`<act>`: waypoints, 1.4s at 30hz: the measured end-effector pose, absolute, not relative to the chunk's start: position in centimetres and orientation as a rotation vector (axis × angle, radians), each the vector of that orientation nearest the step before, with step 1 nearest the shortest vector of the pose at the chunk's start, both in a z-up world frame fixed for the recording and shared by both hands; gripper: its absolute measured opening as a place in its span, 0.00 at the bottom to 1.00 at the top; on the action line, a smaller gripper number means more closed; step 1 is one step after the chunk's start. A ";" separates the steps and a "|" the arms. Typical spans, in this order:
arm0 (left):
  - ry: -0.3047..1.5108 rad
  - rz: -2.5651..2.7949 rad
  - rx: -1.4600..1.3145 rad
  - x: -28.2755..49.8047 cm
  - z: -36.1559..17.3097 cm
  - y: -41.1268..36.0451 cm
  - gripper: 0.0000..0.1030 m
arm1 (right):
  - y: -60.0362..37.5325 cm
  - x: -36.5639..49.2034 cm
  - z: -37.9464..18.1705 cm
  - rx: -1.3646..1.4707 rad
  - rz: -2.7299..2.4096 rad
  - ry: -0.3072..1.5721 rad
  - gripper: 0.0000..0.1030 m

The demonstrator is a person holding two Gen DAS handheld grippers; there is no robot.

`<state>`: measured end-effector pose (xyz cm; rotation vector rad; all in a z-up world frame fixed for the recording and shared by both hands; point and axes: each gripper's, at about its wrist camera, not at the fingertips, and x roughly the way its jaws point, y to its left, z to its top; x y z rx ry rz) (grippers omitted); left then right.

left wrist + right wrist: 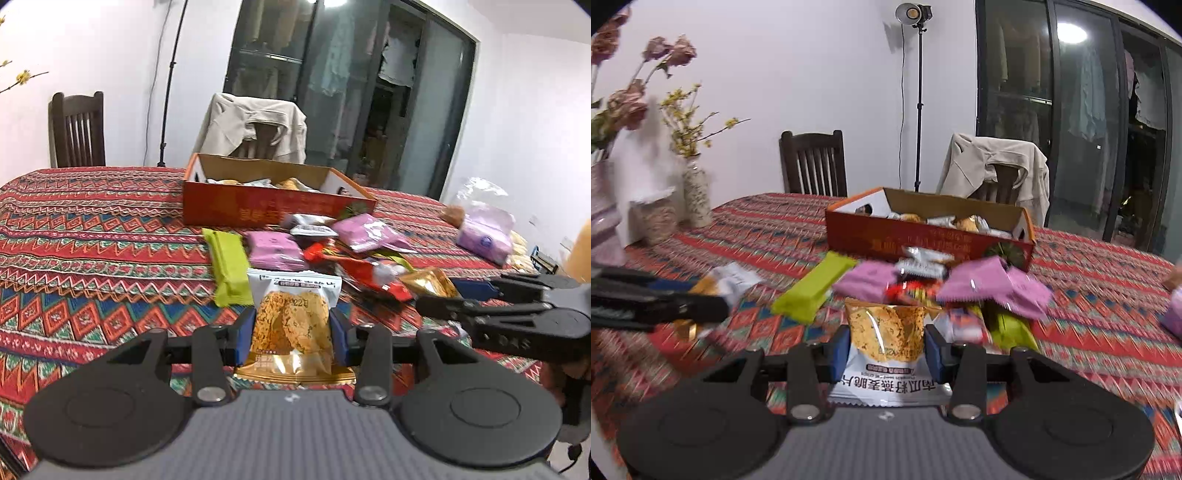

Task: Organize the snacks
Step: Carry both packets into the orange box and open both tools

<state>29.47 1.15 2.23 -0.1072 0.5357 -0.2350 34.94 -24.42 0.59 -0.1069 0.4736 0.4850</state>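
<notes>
My left gripper (pixel 291 334) is shut on a white-and-gold cracker packet (pixel 290 314), held up over the patterned tablecloth. My right gripper (pixel 886 345) grips a like cracker packet (pixel 886 325), its white end hanging toward the camera. In the left wrist view the right gripper (pixel 436 295) reaches in from the right with its gold packet (pixel 430 281). In the right wrist view the left gripper (pixel 705 299) comes in from the left. Ahead lies a loose pile of snacks (pixel 332 247): pink packets, a green bar (pixel 229 269), red and silver wrappers. Behind it stands an open orange box (pixel 258 210) (pixel 923 240) with several packets inside.
Two vases of flowers (pixel 696 199) stand at the table's left side. A purple tissue pack (pixel 484 236) and a clear bag lie at the right. Behind the table are a dark wooden chair (pixel 812 166), a chair draped with a beige jacket (pixel 997 162), and a light stand (pixel 918 110).
</notes>
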 end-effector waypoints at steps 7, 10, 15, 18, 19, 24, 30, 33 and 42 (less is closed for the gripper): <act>0.526 -0.246 -0.083 27.8 2.9 -0.6 0.42 | -27.1 30.6 0.2 -0.080 0.472 0.474 0.40; 0.529 -0.248 -0.071 27.6 3.1 -1.1 0.42 | -27.9 30.2 0.1 -0.068 0.465 0.470 0.40; 0.530 -0.247 -0.071 28.5 3.1 -1.2 0.42 | -28.4 30.4 0.1 -0.056 0.470 0.462 0.40; 0.531 -0.254 -0.072 29.7 3.3 -1.0 0.42 | -28.2 30.9 0.1 -0.051 0.471 0.461 0.40; 0.528 -0.260 -0.073 30.4 3.6 -0.9 0.42 | -28.2 31.2 0.2 -0.048 0.473 0.459 0.40; 0.460 -0.302 -0.065 35.6 6.3 -0.4 0.42 | -28.5 34.3 2.1 -0.046 0.502 0.416 0.40; 0.443 -0.293 -0.047 46.2 9.4 0.6 0.42 | -28.5 42.9 6.5 -0.054 0.509 0.345 0.40; 0.491 -0.257 -0.067 52.6 9.4 1.7 0.42 | -27.5 49.6 8.1 -0.048 0.530 0.377 0.40; 0.687 -0.144 -0.028 65.6 3.7 3.6 0.42 | -22.2 69.2 4.2 0.064 0.488 0.661 0.41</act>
